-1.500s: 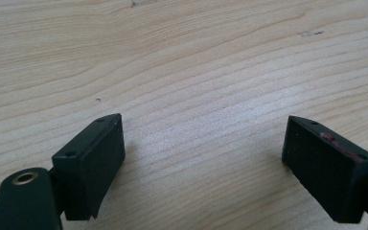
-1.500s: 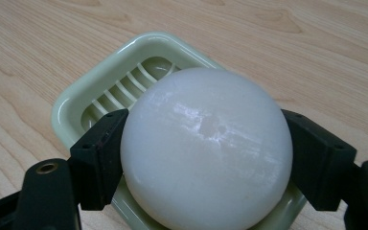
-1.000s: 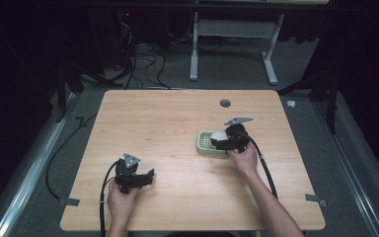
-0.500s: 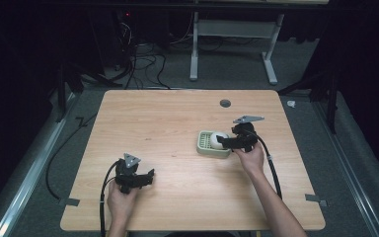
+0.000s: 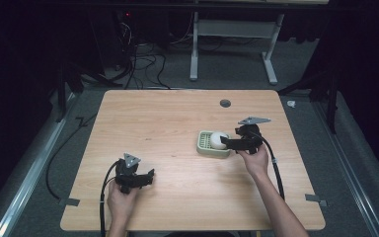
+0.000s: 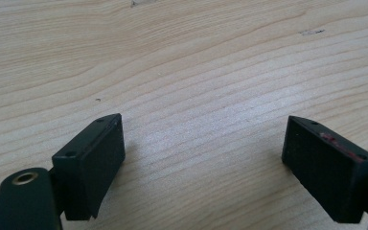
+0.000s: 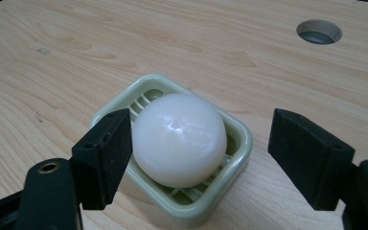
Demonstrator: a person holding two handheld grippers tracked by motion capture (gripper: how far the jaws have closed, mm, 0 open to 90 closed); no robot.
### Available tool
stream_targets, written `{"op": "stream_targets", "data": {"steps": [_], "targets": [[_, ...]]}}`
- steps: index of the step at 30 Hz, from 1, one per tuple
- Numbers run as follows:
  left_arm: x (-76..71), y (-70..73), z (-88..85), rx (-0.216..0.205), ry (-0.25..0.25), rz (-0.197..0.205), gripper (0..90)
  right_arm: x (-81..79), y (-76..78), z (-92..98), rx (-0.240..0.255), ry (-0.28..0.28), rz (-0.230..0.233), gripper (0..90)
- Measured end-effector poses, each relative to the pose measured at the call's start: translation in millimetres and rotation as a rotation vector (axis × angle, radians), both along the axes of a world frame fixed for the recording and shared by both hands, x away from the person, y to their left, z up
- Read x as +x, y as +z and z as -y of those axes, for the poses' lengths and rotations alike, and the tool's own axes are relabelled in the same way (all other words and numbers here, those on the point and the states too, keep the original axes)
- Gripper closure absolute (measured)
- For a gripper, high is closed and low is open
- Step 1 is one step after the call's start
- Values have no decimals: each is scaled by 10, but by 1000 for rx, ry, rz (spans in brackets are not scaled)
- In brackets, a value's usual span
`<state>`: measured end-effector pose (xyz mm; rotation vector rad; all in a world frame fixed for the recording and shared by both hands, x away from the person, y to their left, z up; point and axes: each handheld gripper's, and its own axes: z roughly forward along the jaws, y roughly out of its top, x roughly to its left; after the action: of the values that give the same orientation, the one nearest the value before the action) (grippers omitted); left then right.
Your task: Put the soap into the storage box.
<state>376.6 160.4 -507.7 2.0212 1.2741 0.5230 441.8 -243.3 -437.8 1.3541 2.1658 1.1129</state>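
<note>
At the lower left of the high view, the left hand-held gripper (image 5: pixel 150 174) rests low over bare desk (image 5: pixel 168 123), jaws spread wide with nothing between them. Farther up, right of centre, the right hand-held gripper (image 7: pixel 199 158) stands open around the white round soap (image 7: pixel 179 139), which sits in a pale green slatted soap dish (image 7: pixel 235 155). Its left jaw looks to touch the soap; the right stands apart. The right hand is plainly nearer, reaching in level from the dish's right.
</note>
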Motion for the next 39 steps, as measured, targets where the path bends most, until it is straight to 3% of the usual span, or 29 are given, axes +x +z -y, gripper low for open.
{"op": "stream_targets", "data": {"steps": [39], "targets": [[0,0,0,0,0,0,152,-375,179,378,45,-38,35,252]]}}
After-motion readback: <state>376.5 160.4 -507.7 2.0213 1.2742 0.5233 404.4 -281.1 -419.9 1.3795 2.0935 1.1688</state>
